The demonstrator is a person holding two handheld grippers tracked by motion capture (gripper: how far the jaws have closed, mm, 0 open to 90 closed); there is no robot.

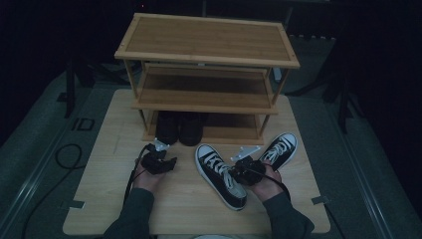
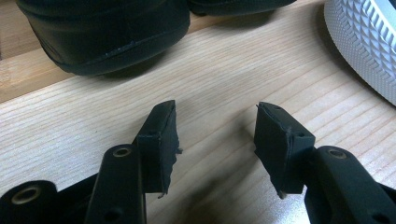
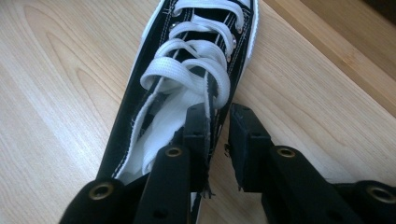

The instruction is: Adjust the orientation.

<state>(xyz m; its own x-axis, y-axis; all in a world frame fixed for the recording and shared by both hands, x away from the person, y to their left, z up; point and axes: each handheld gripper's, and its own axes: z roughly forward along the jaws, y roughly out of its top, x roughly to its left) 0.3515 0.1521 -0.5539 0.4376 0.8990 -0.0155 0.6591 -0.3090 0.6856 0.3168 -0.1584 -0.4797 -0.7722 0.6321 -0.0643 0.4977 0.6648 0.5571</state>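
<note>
Narrowly parted, the right claw [image 3: 219, 112] is set astride one side wall of the black canvas sneaker [image 3: 140, 107], one jaw inside the collar and one outside, with no firm pinch visible; this seems chosen so the thin wall can be gripped for lifting toward the bamboo shoe rack [image 1: 206, 40]. That sneaker lies just in front of the rack, low-cut, with white laces, lining and rubber edging. Empty and wide open, the left claw [image 2: 215, 109] is held before the rack's bottom shelf.
</note>
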